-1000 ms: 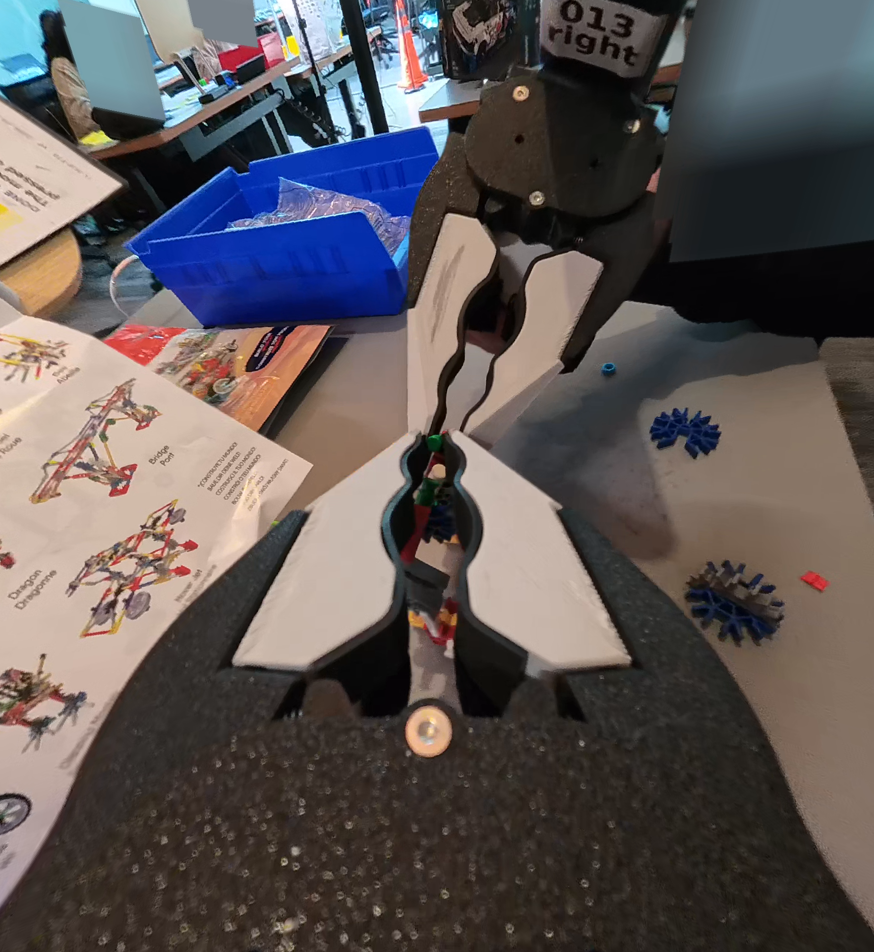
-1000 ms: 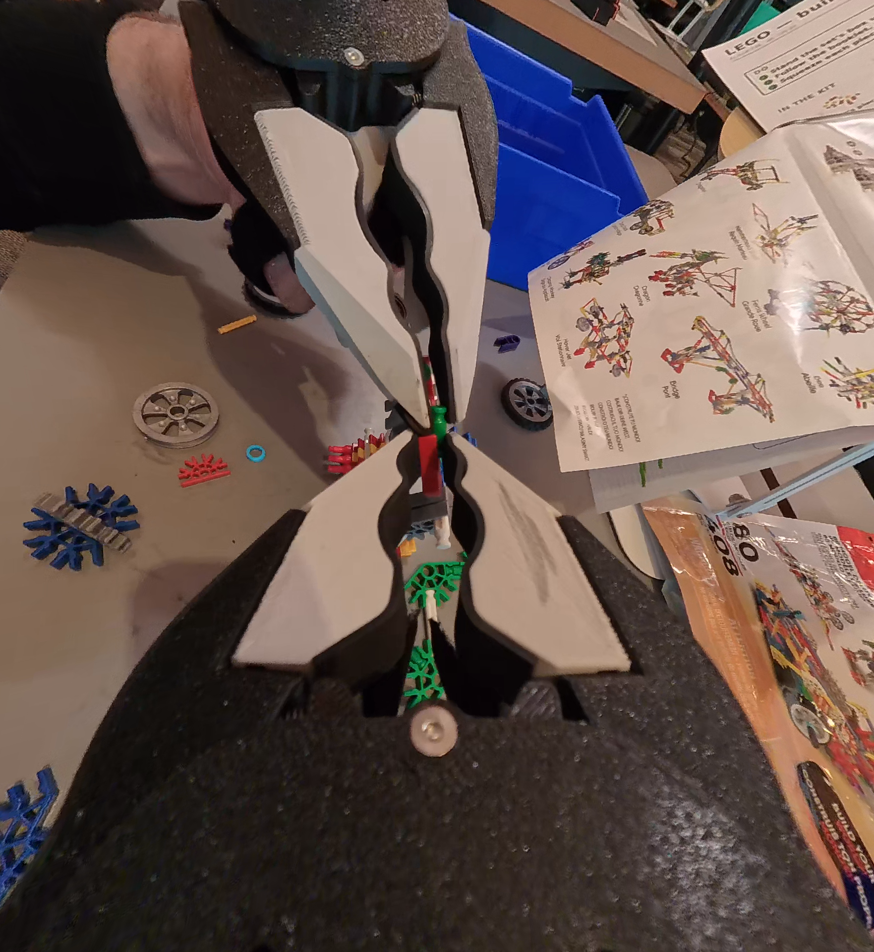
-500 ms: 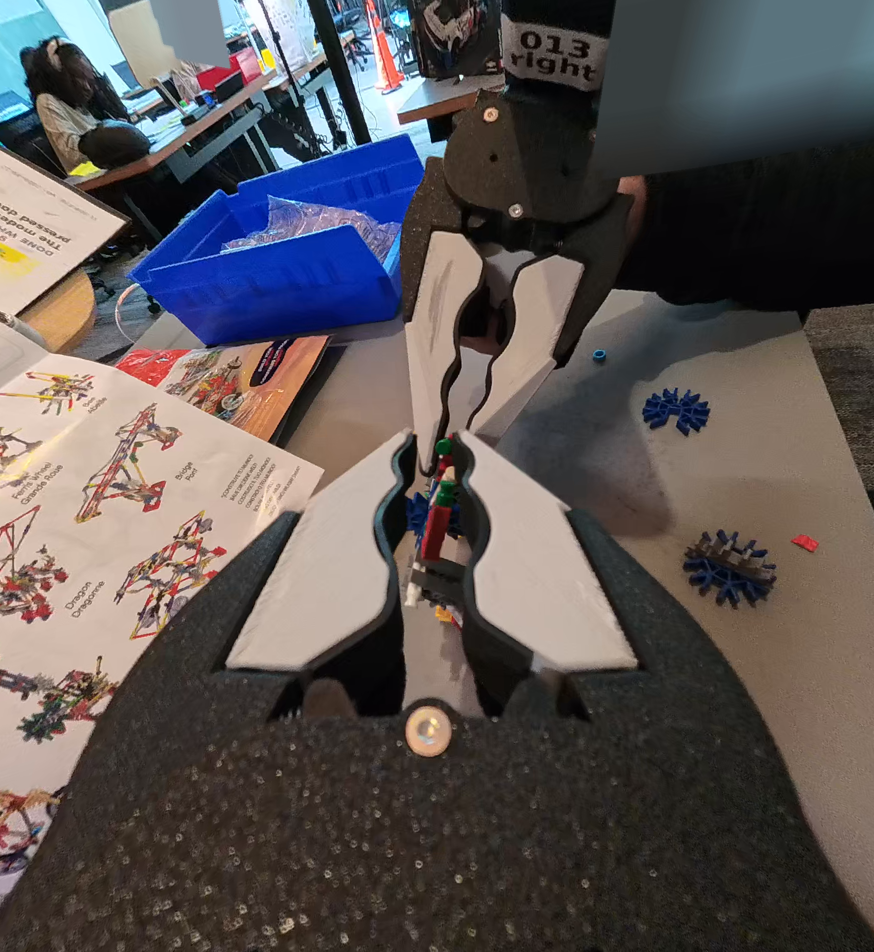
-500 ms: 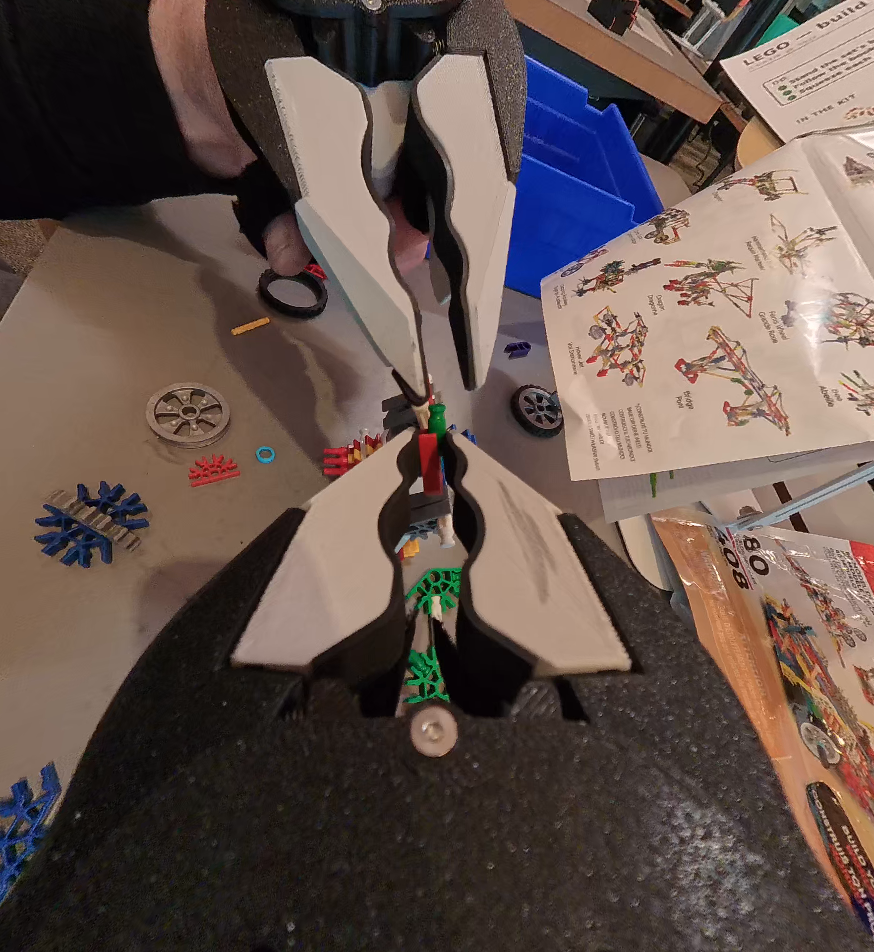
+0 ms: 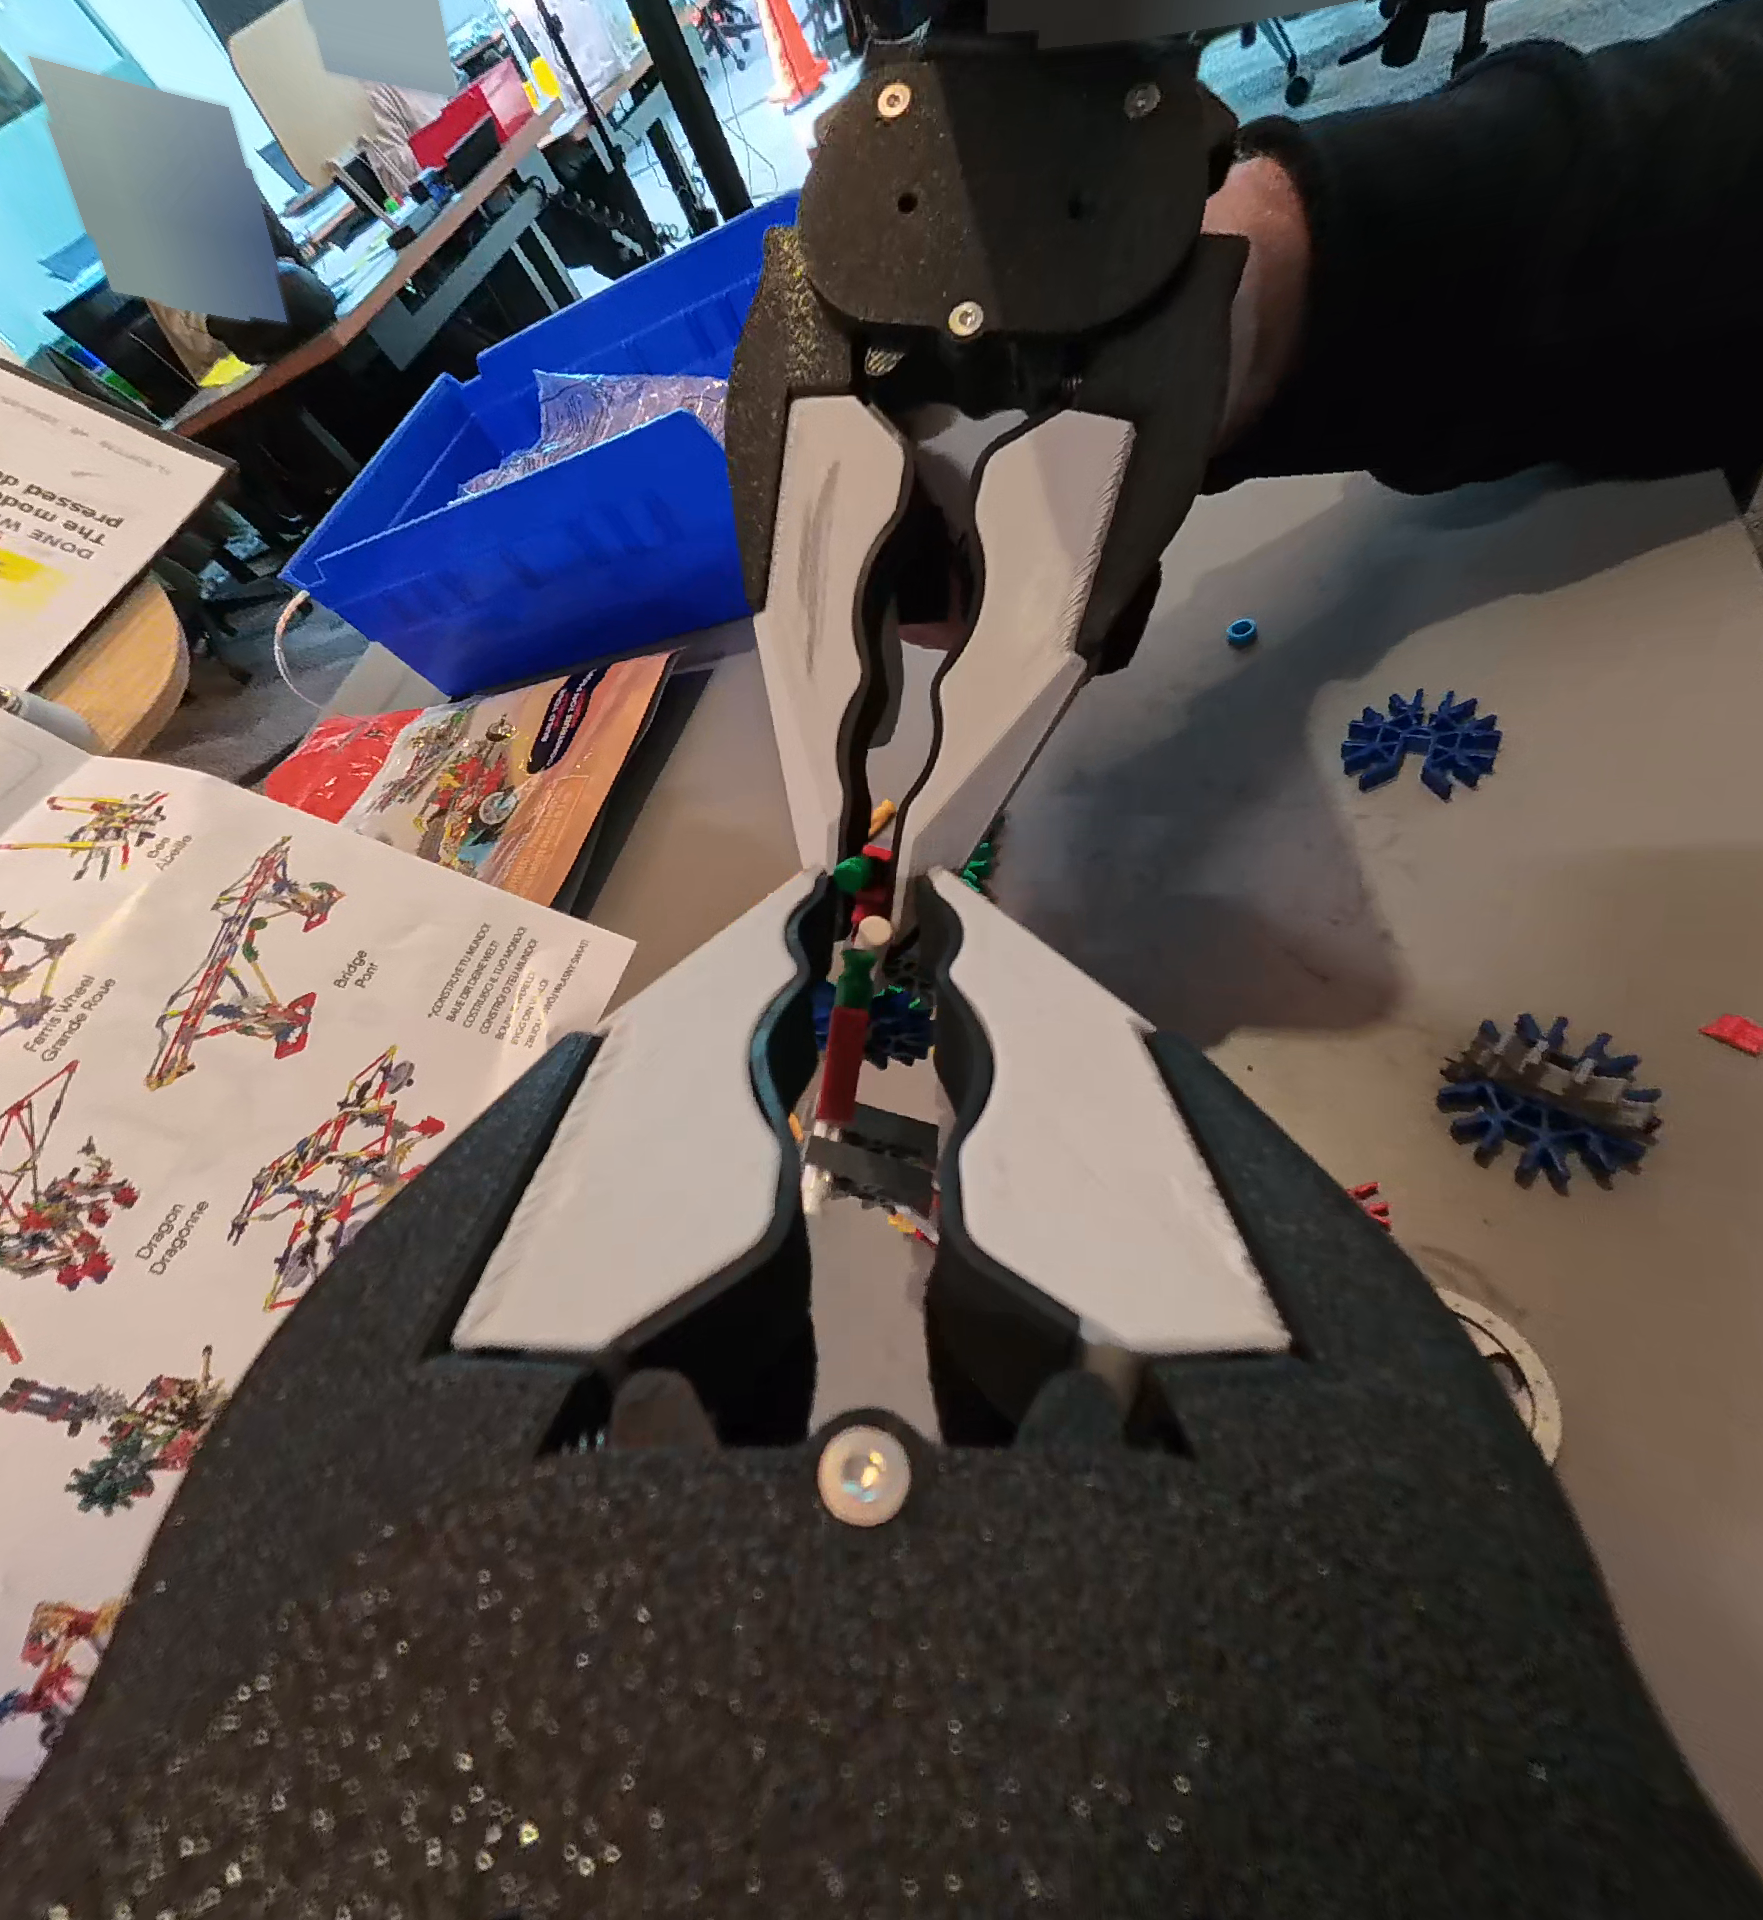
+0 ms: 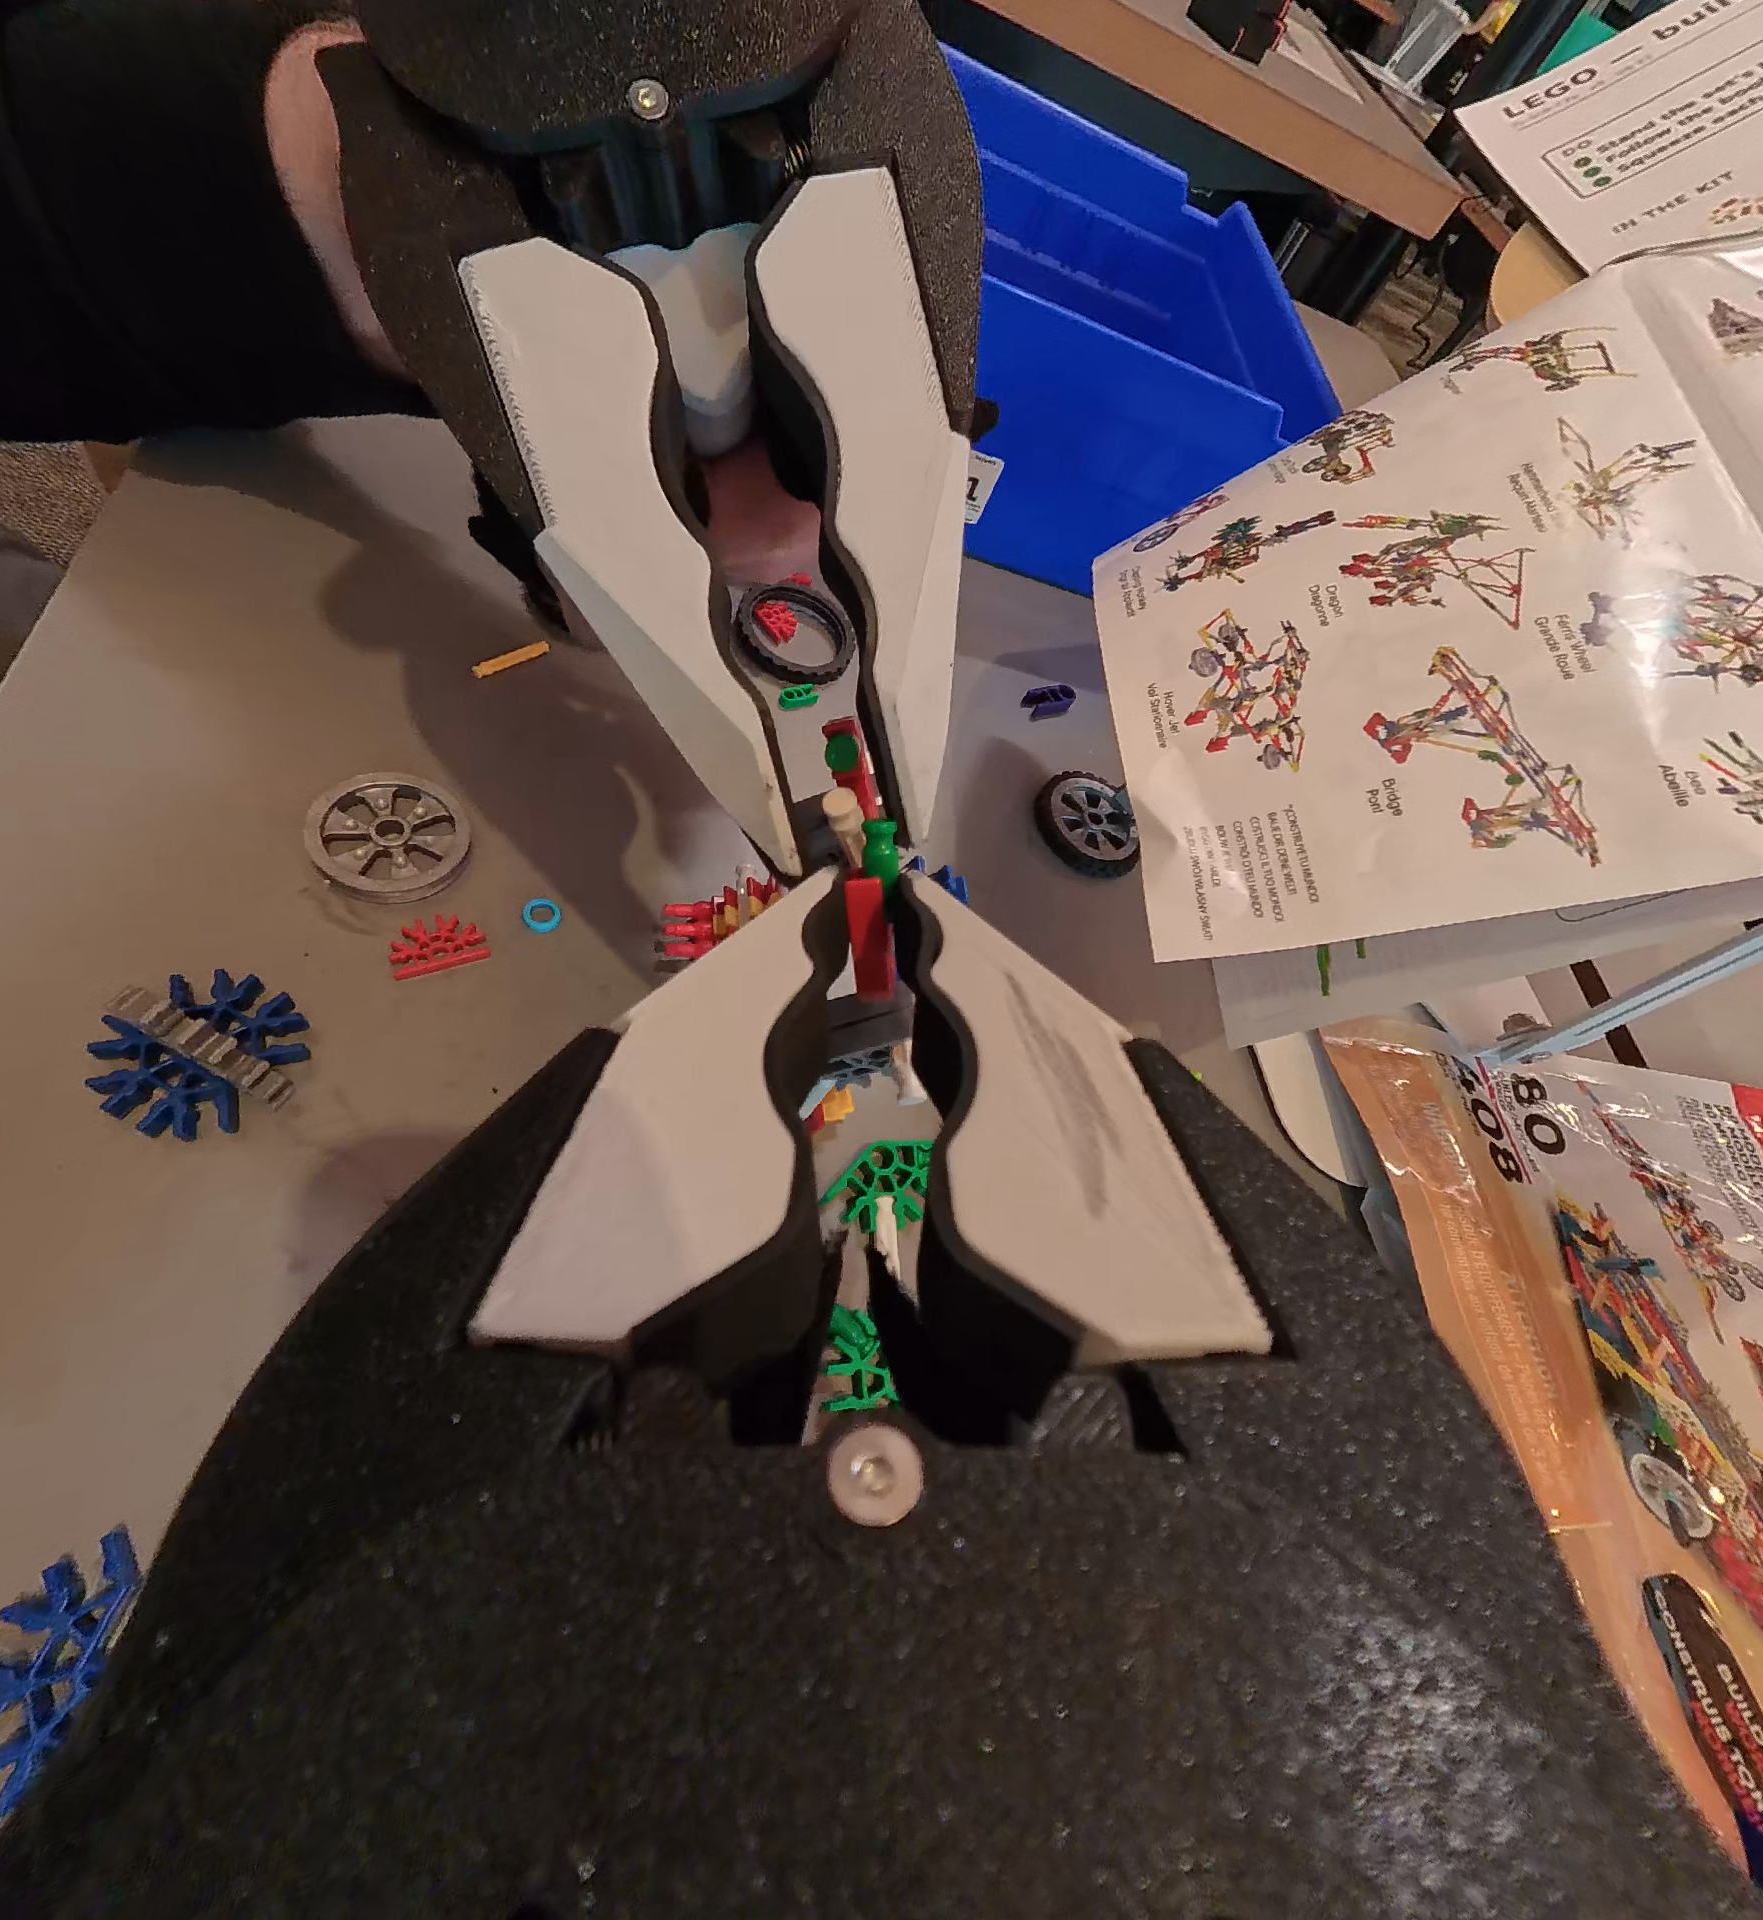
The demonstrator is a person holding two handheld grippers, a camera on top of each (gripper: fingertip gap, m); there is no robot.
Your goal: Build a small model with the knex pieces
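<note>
A small build of red, green and white rods on a grey block point(image 6: 869, 940) is between the two grippers, just above the grey table point(image 6: 233, 644). My right gripper point(image 6: 872, 883) is shut on its red rod, with a green rod end sticking out past the tips. My left gripper point(image 6: 853, 847) faces it tip to tip with its jaws apart, around the white and green rod ends without gripping them. In the left wrist view the left gripper point(image 5: 877, 883) is open over the red rod point(image 5: 844, 1044), and the right gripper point(image 5: 874, 864) pinches the far end.
A blue bin point(image 5: 544, 540) stands at the back. An instruction sheet point(image 6: 1479, 675) and a bag of parts point(image 6: 1635, 1351) lie to one side. Blue snowflake connectors point(image 5: 1422, 738), a grey wheel hub point(image 6: 389, 836), a small wheel point(image 6: 1090, 826), a tyre ring point(image 6: 794, 634) and green connectors point(image 6: 877, 1184) are scattered. The grippers are tip to tip, or close to it. The grey wheel hub point(image 6: 389, 836) is about equally far from each gripper, around 15 centimeters.
My left gripper has opened its jaws and let go of the rod build. My right gripper has stayed shut on the red rod, in the same place.
</note>
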